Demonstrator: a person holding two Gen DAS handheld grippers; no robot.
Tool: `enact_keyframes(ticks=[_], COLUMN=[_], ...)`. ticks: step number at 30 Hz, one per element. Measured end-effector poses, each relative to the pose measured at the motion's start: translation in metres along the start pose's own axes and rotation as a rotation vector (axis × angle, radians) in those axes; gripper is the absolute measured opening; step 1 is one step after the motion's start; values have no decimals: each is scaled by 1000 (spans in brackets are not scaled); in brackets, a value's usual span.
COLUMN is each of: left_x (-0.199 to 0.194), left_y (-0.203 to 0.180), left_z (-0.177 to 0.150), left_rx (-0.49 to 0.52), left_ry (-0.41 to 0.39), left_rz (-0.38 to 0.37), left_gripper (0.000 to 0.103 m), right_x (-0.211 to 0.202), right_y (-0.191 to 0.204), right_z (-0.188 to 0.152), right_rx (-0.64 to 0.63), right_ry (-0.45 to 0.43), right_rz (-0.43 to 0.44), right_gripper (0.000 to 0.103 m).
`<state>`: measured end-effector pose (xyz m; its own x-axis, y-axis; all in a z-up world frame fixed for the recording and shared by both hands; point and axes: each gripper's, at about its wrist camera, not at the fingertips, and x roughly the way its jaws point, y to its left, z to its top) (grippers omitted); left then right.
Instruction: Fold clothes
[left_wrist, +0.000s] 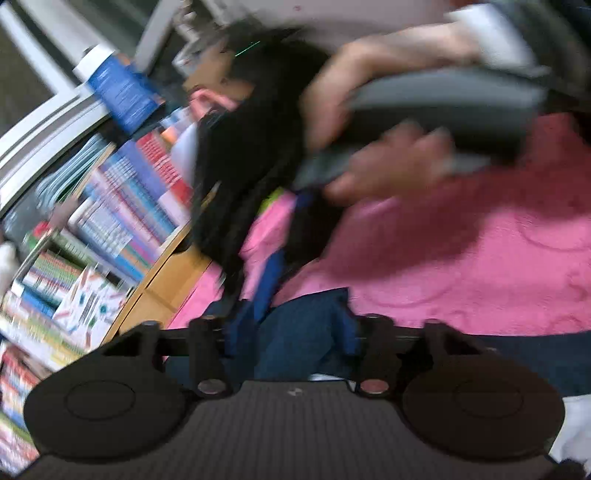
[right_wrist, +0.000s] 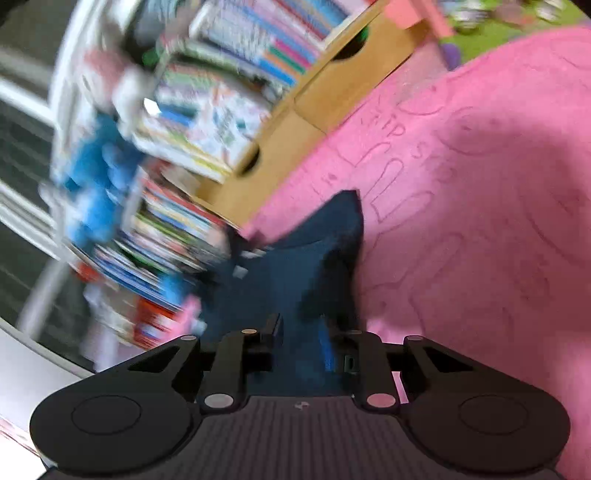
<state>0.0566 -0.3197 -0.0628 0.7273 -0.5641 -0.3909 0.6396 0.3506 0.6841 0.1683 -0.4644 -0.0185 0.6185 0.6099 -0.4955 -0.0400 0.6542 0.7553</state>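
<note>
A: Left wrist view first. What has the left gripper (left_wrist: 291, 332) got?

B: Its jaws are drawn in narrow on a bunch of dark blue garment (left_wrist: 295, 339), cloth filling the gap between them.

A: And past it?

B: The garment trails onto a pink blanket (left_wrist: 480, 266). Above, a person's hand (left_wrist: 369, 147) grips the grey handle of the other tool; everything there is blurred. A wooden bookshelf (left_wrist: 173, 269) packed with picture books runs along the blanket's left edge.

A: Right wrist view?

B: The right gripper (right_wrist: 299, 339) is likewise nearly closed, pinching the dark blue garment (right_wrist: 314, 258), which rises to a point over the pink blanket (right_wrist: 480, 221) near its left edge. The bookshelf (right_wrist: 295, 147) borders that edge, badly smeared.
</note>
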Motion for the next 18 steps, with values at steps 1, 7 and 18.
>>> enact_keyframes(ticks=[1,7,18], left_x=[1,6,11], left_y=[-1,10,31], left_z=[0,-2,-6], left_rx=[7,-44,-179], left_ry=[1,4,13], left_rz=[-17,-88,-187], left_gripper=[22,18,18], right_x=[9,45,27], right_y=[3,-7,17], right_z=[5,36,22], right_rx=[-23,4,-299], right_ry=[8,-13,47], right_rz=[-16,-102,-195], right_gripper=[25,12,57])
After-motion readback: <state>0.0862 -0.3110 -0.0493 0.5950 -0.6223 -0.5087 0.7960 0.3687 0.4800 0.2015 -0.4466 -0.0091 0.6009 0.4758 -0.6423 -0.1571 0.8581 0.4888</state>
